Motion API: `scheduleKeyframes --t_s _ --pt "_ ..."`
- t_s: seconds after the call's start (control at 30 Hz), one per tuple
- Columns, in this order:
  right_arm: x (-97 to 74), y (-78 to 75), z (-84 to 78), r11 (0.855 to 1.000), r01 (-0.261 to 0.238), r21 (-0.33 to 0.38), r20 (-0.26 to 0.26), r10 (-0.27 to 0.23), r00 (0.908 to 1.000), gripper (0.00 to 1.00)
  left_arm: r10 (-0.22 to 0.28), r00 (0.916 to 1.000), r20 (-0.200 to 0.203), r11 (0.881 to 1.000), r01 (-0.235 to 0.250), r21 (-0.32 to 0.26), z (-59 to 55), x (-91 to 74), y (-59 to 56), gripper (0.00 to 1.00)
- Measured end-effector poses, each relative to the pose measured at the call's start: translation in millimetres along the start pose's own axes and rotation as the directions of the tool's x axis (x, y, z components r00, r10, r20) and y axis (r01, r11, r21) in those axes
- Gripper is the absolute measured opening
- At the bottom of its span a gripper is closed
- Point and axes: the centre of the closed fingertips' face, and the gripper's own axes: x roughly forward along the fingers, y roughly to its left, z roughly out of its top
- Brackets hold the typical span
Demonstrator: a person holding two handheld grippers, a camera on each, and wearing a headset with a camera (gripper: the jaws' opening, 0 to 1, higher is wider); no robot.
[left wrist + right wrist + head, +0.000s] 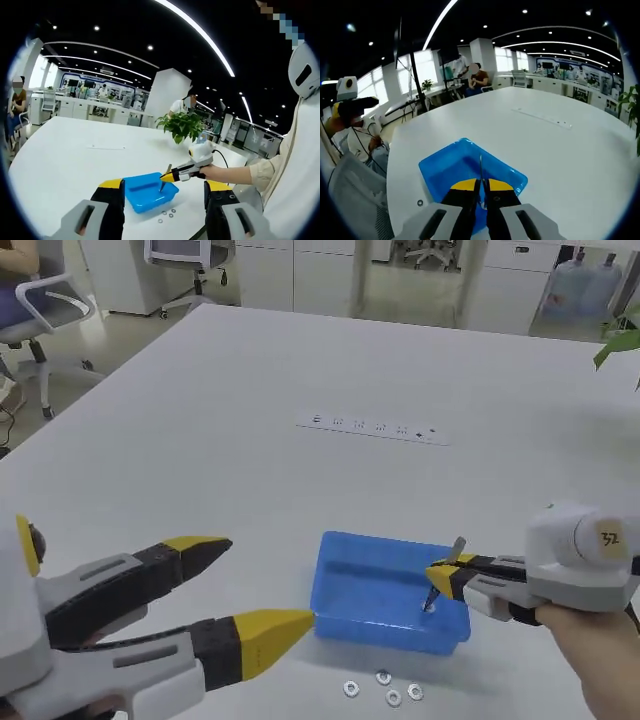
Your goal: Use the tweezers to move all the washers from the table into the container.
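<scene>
The jaws of the right gripper (441, 573) are closed on the tweezers (431, 600), whose tips are pointed down into the blue container (350, 585). The jaws of the left gripper (270, 581) are spread wide, empty, left of the container. Four washers (383, 678) are seen on the table (300, 470) just in front of it.

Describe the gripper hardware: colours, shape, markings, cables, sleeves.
Both the left gripper and right gripper have white-grey bodies and black tapered jaws with yellow tips. The right one carries a yellow label reading 32 on a rounded white housing, and a thin black cable trails from it. The person wears a beige long sleeve.
</scene>
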Motion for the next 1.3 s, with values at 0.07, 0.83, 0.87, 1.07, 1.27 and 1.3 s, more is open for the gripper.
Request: scheduleKeyframes --t_s 0.07,0.83,0.87,1.07,1.27,1.3 --pt "0.6 -2.9 -2.6 1.000 0.004 -0.004 -0.006 -0.004 1.0000 0.02 0.037 0.9993 0.009 0.999 -0.037 0.029 2.7 -1.7 6.0 0.65" --pt "-52.0 74.1 28.8 0.986 -0.166 0.013 0.194 0.161 0.9678 0.02 0.223 0.9733 -0.056 0.966 -0.212 0.151 -12.0 -3.0 35.8 0.99" --pt "-51.4 75.9 25.8 0.985 -0.172 0.018 0.190 0.165 0.9679 0.02 0.224 0.9728 -0.056 0.965 -0.214 0.151 -11.9 -2.7 36.2 0.99" --pt "-39.3 77.8 -9.9 0.985 -0.174 0.009 0.081 0.173 0.9816 0.02 0.253 0.9631 -0.092 0.951 -0.230 0.206 -16.0 -3.0 41.4 0.99" --pt "-32.1 74.9 -29.7 0.985 -0.174 0.018 0.034 0.174 0.9842 0.02 0.252 0.9635 -0.089 0.953 -0.232 0.194 -15.6 -5.9 42.3 0.99" --pt "-31.4 75.0 -31.3 0.984 -0.176 0.022 0.030 0.175 0.9841 0.02 0.253 0.9633 -0.088 0.953 -0.233 0.193 -15.6 -6.0 42.5 0.99"
